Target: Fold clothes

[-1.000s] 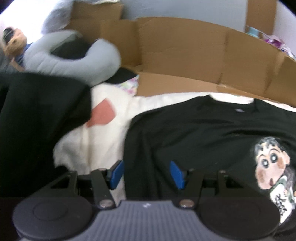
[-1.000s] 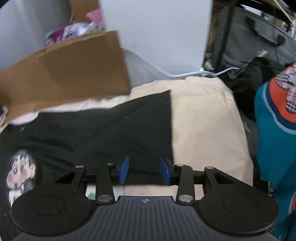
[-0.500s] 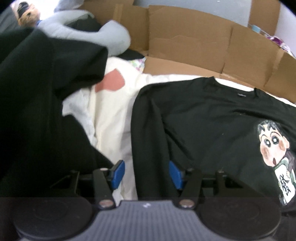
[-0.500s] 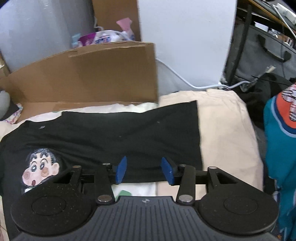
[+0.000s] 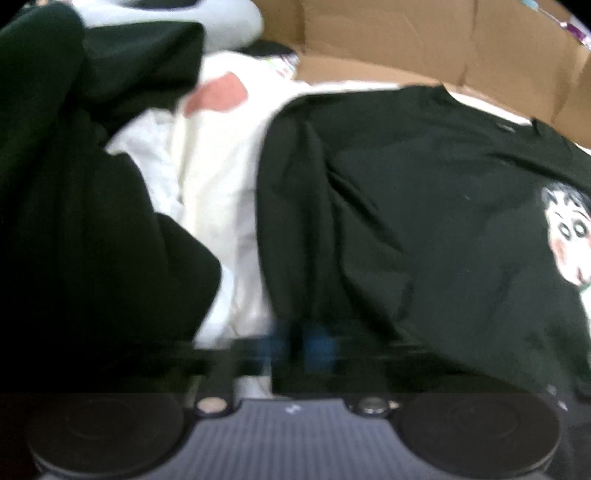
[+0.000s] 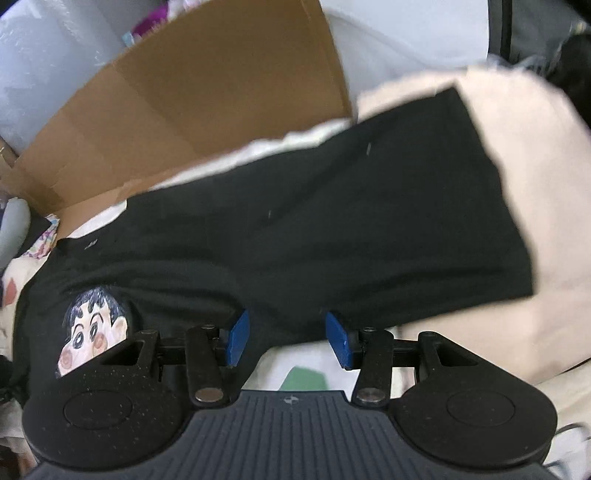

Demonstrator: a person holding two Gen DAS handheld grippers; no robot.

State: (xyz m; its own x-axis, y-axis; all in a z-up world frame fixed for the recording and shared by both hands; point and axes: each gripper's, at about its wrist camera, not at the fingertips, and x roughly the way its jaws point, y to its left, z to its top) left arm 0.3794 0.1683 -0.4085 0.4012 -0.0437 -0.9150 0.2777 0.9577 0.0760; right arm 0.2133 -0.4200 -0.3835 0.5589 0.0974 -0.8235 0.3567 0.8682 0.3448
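Cream bedding (image 6: pixel 524 229) is under everything you're working on, and it also shows in the left wrist view as a pale strip (image 5: pixel 221 206) with a pink patch. A brown cardboard sheet (image 6: pixel 207 96) stands along the far edge behind the clothes; the left view shows it too (image 5: pixel 424 40). A dark heap of clothes (image 5: pixel 74 206) fills the left side of the left view, just beside the pale strip, and crowds the space next to your left claw. A grey cushion (image 5: pixel 177 14) sits at the top beyond that heap (mostly cut off).

The black T-shirt (image 6: pixel 314 221) lies spread flat on the bedding, front up, one sleeve stretched out toward the right edge of the bed. In the left view the shirt (image 5: pixel 424 229) shows its collar near the cardboard and folds running down its left side. A cartoon face print (image 6: pixel 94 332) is on the chest, half hidden behind the claw body.

Your right claw (image 6: pixel 288 339) has its blue pads well apart, straddling the shirt's near edge, gripping nothing. Your left claw (image 5: pixel 299 347) is blurred; its blue pads look nearly together at the shirt's left hem, but I cannot tell if cloth is pinched between them.
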